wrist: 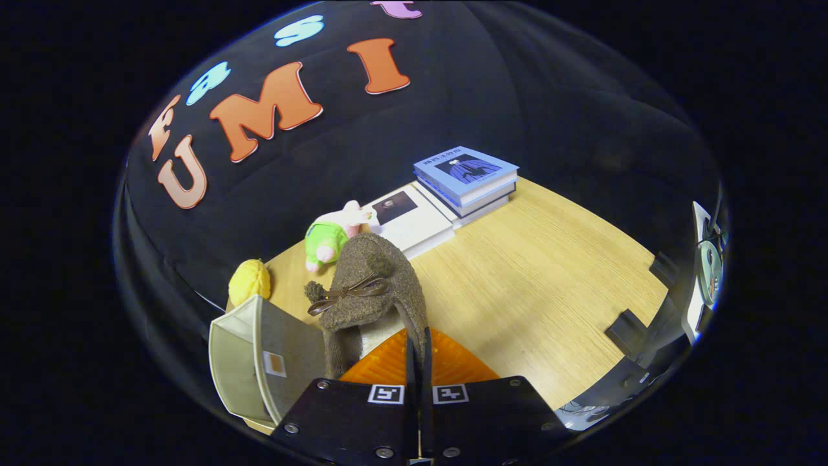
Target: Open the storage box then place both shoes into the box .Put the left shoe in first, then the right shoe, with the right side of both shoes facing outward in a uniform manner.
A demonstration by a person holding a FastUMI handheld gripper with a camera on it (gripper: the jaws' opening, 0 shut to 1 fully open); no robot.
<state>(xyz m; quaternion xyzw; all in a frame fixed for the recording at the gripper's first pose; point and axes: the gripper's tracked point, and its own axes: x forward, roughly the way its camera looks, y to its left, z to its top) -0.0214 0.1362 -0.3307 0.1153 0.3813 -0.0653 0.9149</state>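
Observation:
A fuzzy brown shoe [372,285] with a small bow hangs toe-up just ahead of my fingers. My gripper [419,353] is shut on the shoe's heel rim, both fingers pressed together on it. To the left of the fingers stands the storage box [259,362], pale beige with a grey inner wall and a small label, its opening facing the shoe. The shoe is held over the wooden table [550,291], beside the box and apart from it.
Beyond the shoe lie a pink and green plush toy [333,236], a yellow ball-like toy [250,281], a white book [407,220] and a stack of blue books [467,178]. Black brackets [624,330] sit at the table's right edge.

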